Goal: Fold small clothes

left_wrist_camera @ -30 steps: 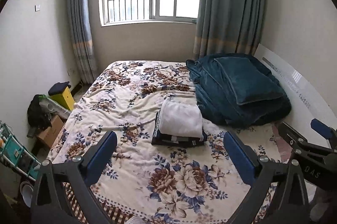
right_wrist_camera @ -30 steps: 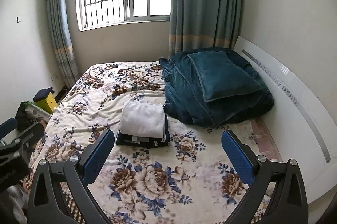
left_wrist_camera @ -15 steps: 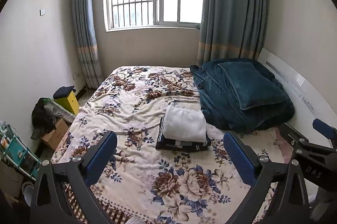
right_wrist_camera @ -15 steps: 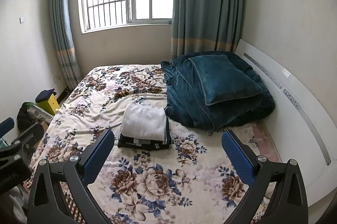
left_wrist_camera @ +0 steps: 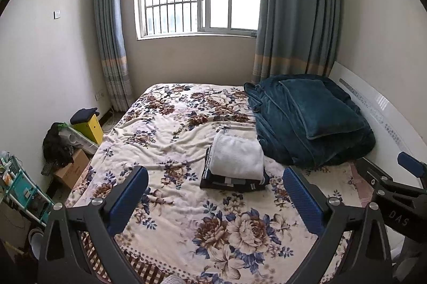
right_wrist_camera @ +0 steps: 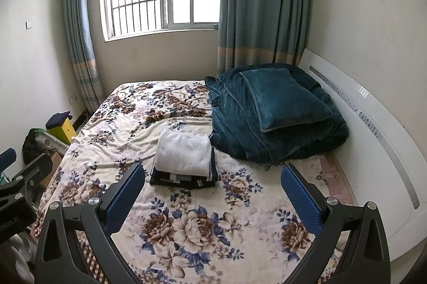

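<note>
From the left wrist view, the left claw (left_wrist_camera: 214, 197) is hovering above the near part of the bed (left_wrist_camera: 186, 204), its blue pads spread wide apart and gripping nothing. The stack of folded clothes (left_wrist_camera: 234, 168) is lying mid-bed, a white piece on top of dark ones, just beside the teal blanket (left_wrist_camera: 307, 124). The right claw (left_wrist_camera: 405, 172) is showing at the right edge.

From the right wrist view, the right claw (right_wrist_camera: 213, 194) is likewise gaping and empty. The stack (right_wrist_camera: 184, 160) is sitting beyond it, left of the blanket (right_wrist_camera: 272, 110) by the headboard (right_wrist_camera: 373, 129).
</note>
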